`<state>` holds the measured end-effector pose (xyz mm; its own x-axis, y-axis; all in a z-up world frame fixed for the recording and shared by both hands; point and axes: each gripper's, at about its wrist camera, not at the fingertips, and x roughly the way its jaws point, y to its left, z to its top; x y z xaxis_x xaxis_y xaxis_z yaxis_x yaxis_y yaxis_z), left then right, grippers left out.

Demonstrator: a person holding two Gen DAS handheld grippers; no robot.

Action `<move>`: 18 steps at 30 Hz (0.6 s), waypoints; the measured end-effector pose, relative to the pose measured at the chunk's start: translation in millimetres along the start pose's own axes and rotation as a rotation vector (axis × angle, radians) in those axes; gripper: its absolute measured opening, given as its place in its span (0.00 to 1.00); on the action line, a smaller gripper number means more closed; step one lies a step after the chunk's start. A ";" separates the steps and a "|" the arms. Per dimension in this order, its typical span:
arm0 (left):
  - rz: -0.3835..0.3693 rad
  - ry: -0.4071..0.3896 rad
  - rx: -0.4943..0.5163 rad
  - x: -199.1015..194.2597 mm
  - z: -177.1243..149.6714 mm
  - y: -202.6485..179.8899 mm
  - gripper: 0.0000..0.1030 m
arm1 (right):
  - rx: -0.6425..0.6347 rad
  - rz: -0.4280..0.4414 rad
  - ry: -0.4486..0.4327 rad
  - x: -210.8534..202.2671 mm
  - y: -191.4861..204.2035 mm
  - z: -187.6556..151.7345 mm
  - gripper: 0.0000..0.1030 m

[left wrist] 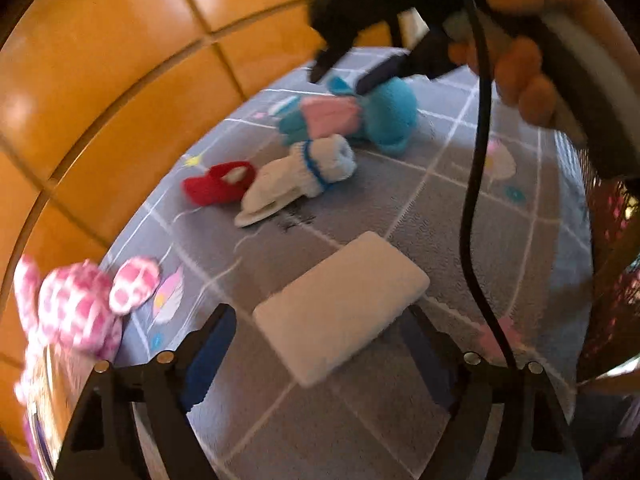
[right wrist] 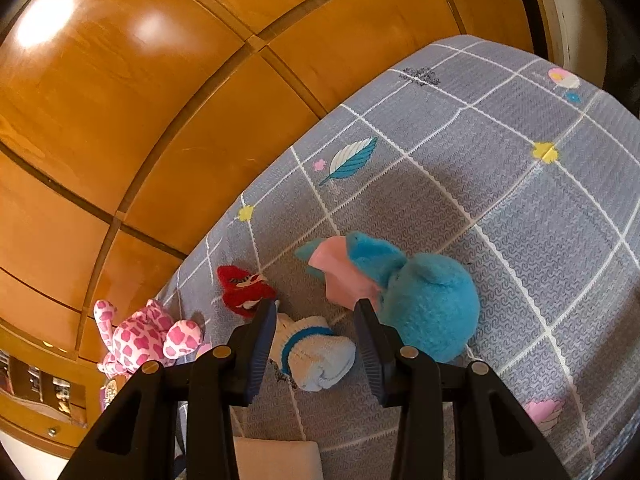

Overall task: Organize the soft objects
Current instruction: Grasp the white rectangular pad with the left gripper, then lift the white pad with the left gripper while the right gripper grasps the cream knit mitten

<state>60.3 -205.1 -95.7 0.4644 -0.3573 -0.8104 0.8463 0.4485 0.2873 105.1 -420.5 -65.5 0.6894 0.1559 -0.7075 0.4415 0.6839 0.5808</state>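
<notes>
Rolled sock (right wrist: 316,356) between spread right fingers (right wrist: 260,344) — left fingers (left wrist: 210,354) spread, astride white pad (left wrist: 340,312).

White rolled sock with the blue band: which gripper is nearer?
Right. The right gripper is open with the white rolled sock between its fingers. The left gripper is back over the white folded cloth, well short of the sock.

A blue plush toy (right wrist: 432,312) in a pink dress lies beside rolled white socks (right wrist: 316,356), a red sock (right wrist: 244,290), a folded white towel (left wrist: 340,312) and a pink-spotted plush (right wrist: 144,340).
</notes>
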 end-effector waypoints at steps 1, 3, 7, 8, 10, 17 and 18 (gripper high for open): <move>-0.010 0.006 0.018 5.1 2.3 -0.2 0.83 | 0.006 0.003 0.000 0.0 -0.9 0.3 0.39; -0.032 0.023 0.046 15.2 7.4 -1.2 0.85 | 0.014 0.009 0.003 0.4 -1.7 0.7 0.39; -0.080 0.022 0.015 26.2 11.9 7.2 0.87 | 0.023 0.018 0.007 1.2 -2.7 1.0 0.39; -0.111 0.026 -0.012 27.7 11.5 10.1 0.83 | 0.025 0.018 0.008 1.4 -2.9 1.2 0.39; -0.172 0.017 -0.067 27.1 7.5 15.5 0.72 | 0.031 0.022 0.010 1.8 -3.7 1.6 0.39; -0.240 -0.027 -0.246 9.2 -7.7 31.4 0.31 | 0.068 0.019 -0.013 -1.5 -10.8 3.9 0.39; -0.239 -0.030 -0.251 6.1 -10.5 30.6 0.20 | 0.076 0.016 -0.014 -2.0 -12.0 4.4 0.39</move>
<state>86.3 -184.9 -97.2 0.2715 -0.4991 -0.8229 0.8433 0.5354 -0.0465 100.9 -432.1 -69.2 0.7043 0.1562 -0.6925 0.4720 0.6256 0.6212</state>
